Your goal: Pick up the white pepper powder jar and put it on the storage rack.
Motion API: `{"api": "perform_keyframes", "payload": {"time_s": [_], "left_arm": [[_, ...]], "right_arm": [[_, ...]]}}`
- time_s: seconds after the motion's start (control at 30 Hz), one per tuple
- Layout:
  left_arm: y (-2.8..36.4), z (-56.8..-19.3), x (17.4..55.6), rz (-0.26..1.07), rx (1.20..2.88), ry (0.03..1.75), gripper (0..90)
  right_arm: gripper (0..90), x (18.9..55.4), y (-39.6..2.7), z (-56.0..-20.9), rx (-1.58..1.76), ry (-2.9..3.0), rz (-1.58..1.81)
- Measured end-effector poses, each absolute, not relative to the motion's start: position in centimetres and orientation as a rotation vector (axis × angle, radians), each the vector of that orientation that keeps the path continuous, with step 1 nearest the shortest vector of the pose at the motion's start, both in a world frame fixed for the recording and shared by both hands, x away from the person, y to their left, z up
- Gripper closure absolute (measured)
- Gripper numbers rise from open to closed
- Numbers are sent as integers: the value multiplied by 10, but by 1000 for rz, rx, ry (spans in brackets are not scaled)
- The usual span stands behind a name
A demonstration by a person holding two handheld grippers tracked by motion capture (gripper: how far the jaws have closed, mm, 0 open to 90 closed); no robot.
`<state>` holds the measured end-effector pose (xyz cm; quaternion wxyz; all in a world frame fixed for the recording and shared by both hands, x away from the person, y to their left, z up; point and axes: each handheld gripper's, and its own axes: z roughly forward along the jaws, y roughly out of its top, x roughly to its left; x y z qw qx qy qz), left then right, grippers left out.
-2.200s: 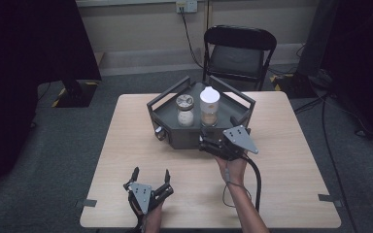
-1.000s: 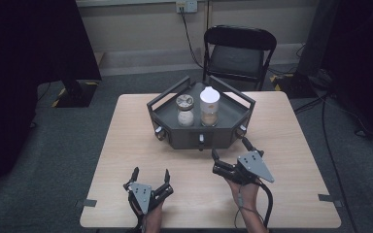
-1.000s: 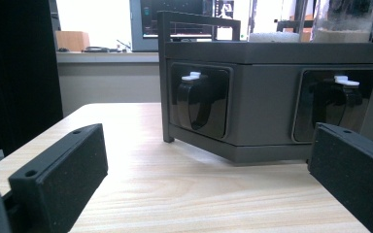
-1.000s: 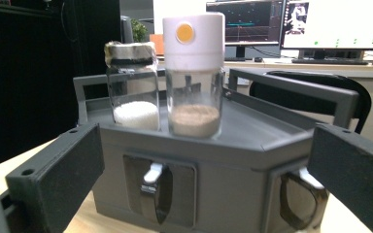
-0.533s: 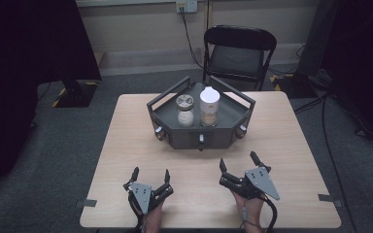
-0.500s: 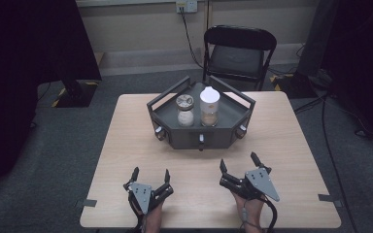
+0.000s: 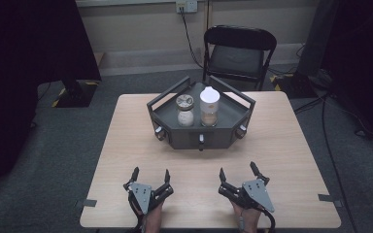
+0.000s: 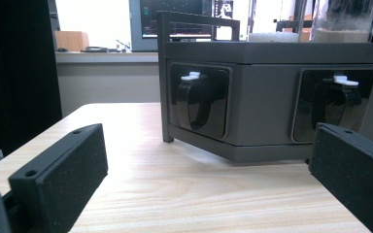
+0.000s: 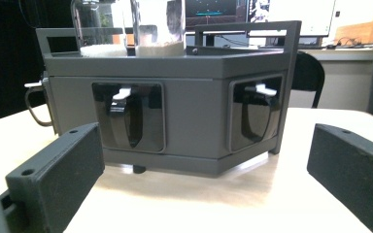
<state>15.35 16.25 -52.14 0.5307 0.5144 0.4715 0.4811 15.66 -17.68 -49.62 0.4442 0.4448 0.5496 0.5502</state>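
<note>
Both grippers are seen resting at the near edge of the wooden table (image 7: 126, 131), with nothing held. The left gripper (image 7: 150, 176) lies toward the near left corner, its jaws spread wide apart. The right gripper (image 7: 243, 175) lies just right of the middle of that edge, its jaws likewise spread. A dark grey hexagonal tray (image 7: 233, 115) is placed toward the far edge, at the table's middle, well apart from both grippers. Two jars are carried on it, side by side: a short metal-lidded jar (image 7: 185, 110) and a taller white-capped jar (image 7: 209, 107). Black latches (image 8: 198, 99) are set in recessed panels on the tray's walls.
</note>
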Motion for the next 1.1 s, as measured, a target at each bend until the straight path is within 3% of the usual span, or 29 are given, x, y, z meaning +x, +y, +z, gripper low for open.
{"api": "perform_keyframes", "payload": {"time_s": [1.1], "left_arm": [[161,-522,153,1155,1225,1129,0]], "right_arm": [[0,151,-168,-519,1088,1317,1340]]}}
